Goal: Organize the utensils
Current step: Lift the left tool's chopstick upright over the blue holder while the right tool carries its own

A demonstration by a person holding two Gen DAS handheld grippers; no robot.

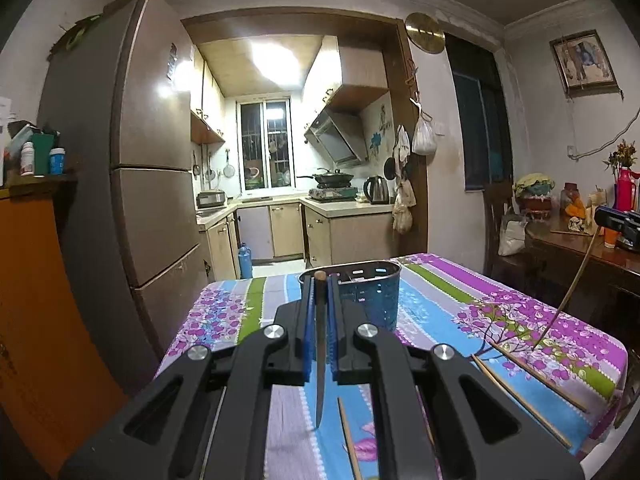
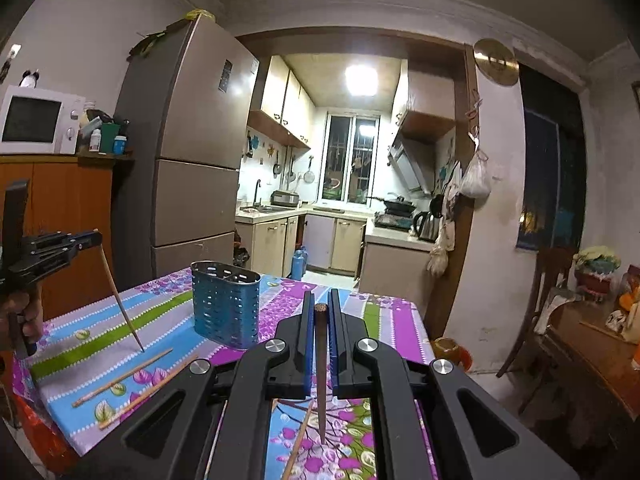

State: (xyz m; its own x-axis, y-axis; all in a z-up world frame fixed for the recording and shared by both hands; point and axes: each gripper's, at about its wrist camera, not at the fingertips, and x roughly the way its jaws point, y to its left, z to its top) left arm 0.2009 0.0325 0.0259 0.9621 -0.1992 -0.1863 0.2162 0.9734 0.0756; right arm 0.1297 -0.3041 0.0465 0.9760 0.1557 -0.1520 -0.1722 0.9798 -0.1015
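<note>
1. While my left gripper (image 1: 320, 280) is clamped on one chopstick (image 1: 320, 344), the stick hangs with its thin tip down over the tablecloth (image 1: 432, 304) and its blunt end up between the blue pads.
2. My right gripper (image 2: 320, 308) is likewise closed on a second chopstick (image 2: 321, 368), tip pointing down, clear of the cloth in the right wrist view.
3. The blue perforated utensil holder (image 2: 226, 304) stands upright on the cloth, near the far edge of the table, its top open and a divider visible inside.
4. Open air lies between each held stick and the holder's rim; nothing stands in that space.
5. Two loose chopsticks (image 2: 136, 380) lie flat on the cloth toward the near edge, between my two grippers, side by side and close together.
6. Another loose stick (image 2: 298, 444) lies beneath my right gripper, partly hidden by its body.
7. Past the far table edge the floor runs open to the kitchen; a fridge (image 1: 152, 152) stands to the left, a dark wooden sideboard (image 1: 580, 248) to the right.
</note>
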